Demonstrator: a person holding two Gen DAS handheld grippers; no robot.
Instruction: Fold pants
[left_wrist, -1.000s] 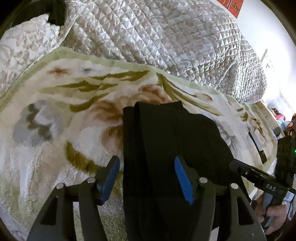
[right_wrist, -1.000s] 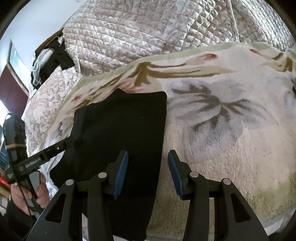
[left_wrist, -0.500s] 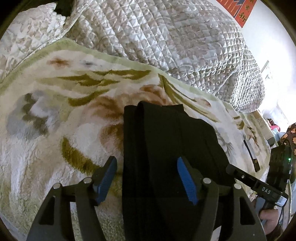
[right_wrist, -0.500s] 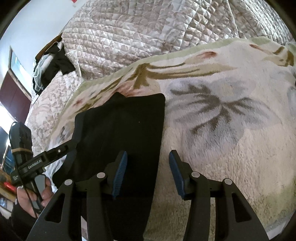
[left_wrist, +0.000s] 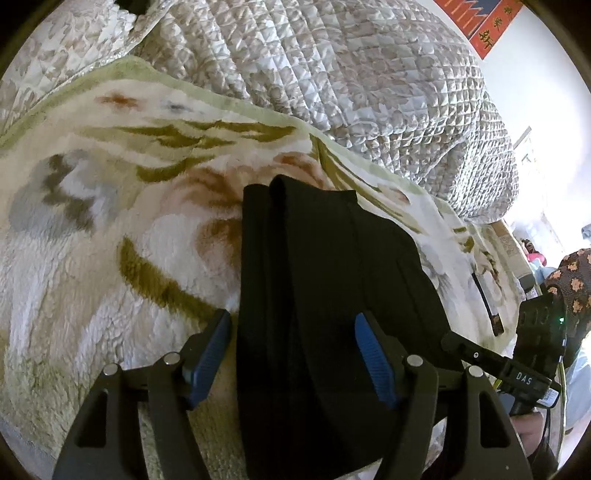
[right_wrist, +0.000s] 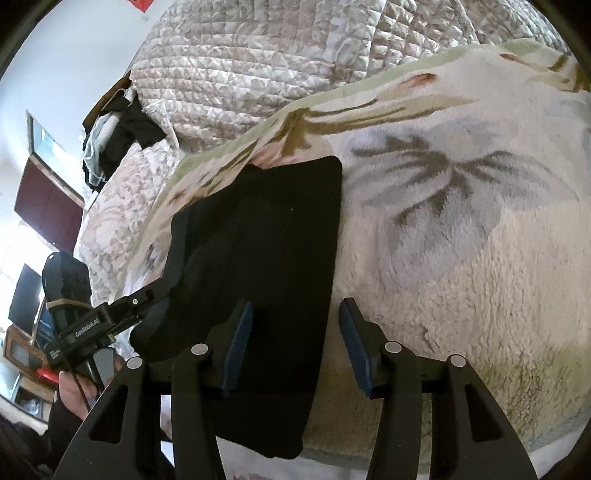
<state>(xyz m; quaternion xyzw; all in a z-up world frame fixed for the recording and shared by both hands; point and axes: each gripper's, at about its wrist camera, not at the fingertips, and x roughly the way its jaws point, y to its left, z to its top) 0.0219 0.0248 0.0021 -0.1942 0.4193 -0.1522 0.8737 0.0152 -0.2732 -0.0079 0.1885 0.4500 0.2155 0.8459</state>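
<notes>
Since the black pants already lie folded in a neat stack on the blanket, mid-frame, little looks left to do. Both the left gripper and right gripper are open, gripping nothing.

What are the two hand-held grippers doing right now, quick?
Left hand-held gripper: open, holding nothing, straddling an edge of the black pants.
Right hand-held gripper: open, holding nothing, straddling the pants' other edge.
</notes>
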